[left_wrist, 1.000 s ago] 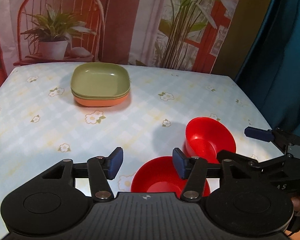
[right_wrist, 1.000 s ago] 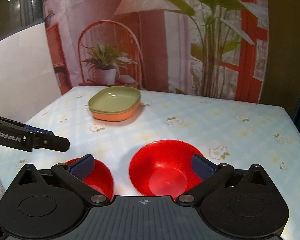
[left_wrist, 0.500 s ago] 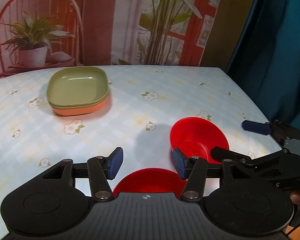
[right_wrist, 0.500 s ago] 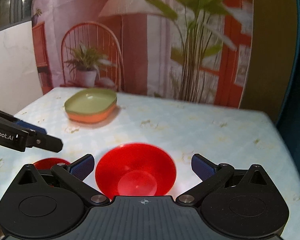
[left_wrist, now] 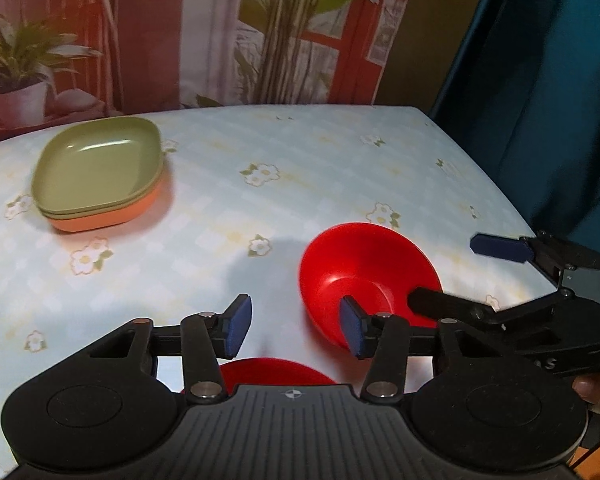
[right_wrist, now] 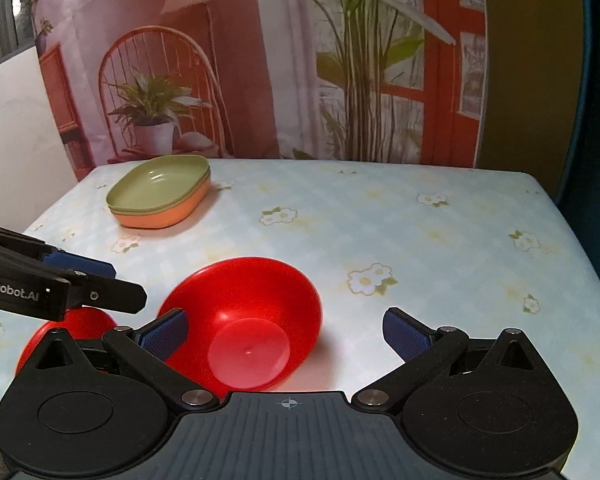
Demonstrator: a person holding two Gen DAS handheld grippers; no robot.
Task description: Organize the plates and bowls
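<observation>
One flowered bench (right_wrist: 380, 216) fills both views. Stacked plates (right_wrist: 159, 192), two green on orange, upper left. Bigger red bowl (right_wrist: 247, 320) lower centre of right view, tilted, apart from left finger (right_wrist: 163, 334). Smaller red bowl (left_wrist: 275, 370) bottom centre of left view. Right gripper (right_wrist: 283, 334) fingers released, wide. Left gripper (left_wrist: 293, 328) fingers closing, nothing clamped.

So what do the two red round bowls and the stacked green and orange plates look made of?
Red round bowls: likely glossy plastic; the nearer one's thin base glows translucent. Stacked green and orange plates: probably satin plastic or melamine, with soft highlights and rounded moulded rims.
</observation>
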